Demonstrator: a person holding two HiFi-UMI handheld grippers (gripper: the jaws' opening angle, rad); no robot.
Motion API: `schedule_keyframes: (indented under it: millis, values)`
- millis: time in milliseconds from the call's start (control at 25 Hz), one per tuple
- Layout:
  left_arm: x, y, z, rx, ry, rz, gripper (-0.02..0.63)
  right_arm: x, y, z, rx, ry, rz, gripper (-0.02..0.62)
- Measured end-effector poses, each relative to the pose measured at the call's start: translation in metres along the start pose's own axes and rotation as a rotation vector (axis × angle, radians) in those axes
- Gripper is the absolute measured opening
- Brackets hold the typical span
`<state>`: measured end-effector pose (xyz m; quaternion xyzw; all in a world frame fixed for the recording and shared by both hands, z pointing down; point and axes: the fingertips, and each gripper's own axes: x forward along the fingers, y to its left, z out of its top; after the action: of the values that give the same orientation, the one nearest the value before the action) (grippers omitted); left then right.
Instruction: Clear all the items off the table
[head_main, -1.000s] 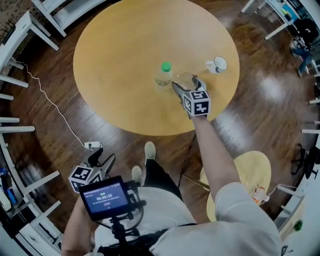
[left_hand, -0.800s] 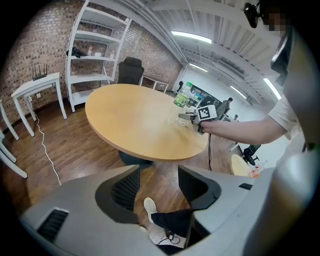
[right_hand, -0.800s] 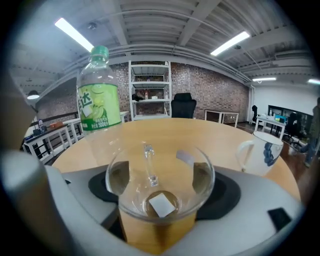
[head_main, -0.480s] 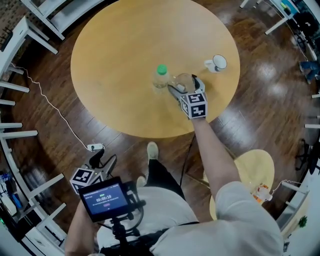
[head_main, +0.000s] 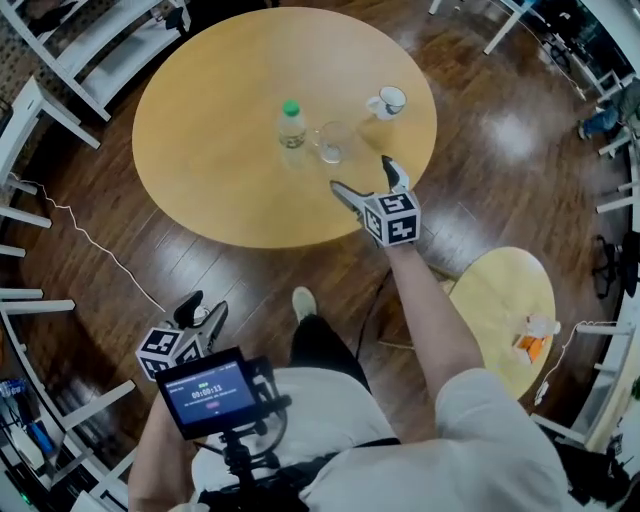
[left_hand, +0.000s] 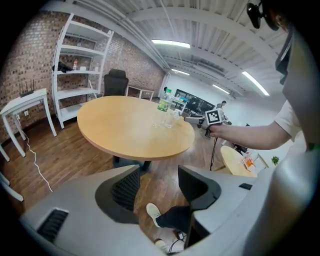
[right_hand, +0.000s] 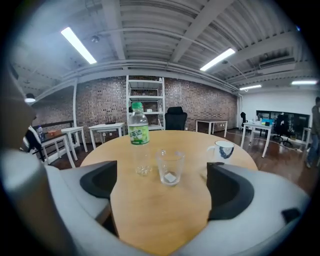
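Observation:
On the round wooden table (head_main: 200, 150) stand a clear bottle with a green cap (head_main: 291, 125), an empty clear glass (head_main: 331, 142) and a white mug (head_main: 387, 101). My right gripper (head_main: 364, 177) hovers over the table's near edge, a short way back from the glass. Its jaws are opening wide and hold nothing. In the right gripper view the glass (right_hand: 170, 167) stands ahead between the fingers, with the bottle (right_hand: 138, 135) to its left and the mug (right_hand: 223, 150) to its right. My left gripper (head_main: 203, 310) hangs low beside my body, open and empty (left_hand: 160, 190).
A small round side table (head_main: 495, 300) with an orange item (head_main: 530, 345) stands to the right. White shelves and desks (head_main: 60, 60) ring the room. A cable (head_main: 100, 240) runs across the wood floor. A phone screen (head_main: 208, 392) sits at my chest.
The right gripper's jaws have spread off the glass and the gripper has drawn back toward the near table edge. The glass stays standing on the table.

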<state>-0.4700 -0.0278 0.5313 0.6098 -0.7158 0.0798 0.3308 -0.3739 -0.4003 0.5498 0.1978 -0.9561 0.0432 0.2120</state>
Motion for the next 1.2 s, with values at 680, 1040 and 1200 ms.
schedule_keyframes:
  millis: [680, 1040, 1200]
  values:
    - [-0.019, -0.200, -0.092, 0.294, 0.104, -0.469, 0.245, -0.446, 0.118, -0.180, 0.303, 0.103, -0.471, 0.568]
    - [-0.011, -0.331, -0.118, 0.440, 0.146, -0.676, 0.245, -0.603, 0.130, -0.240, 0.480, 0.134, -0.723, 0.568]
    - [-0.015, -0.381, -0.131, 0.455, 0.146, -0.709, 0.245, -0.654, 0.134, -0.259, 0.515, 0.148, -0.763, 0.568]
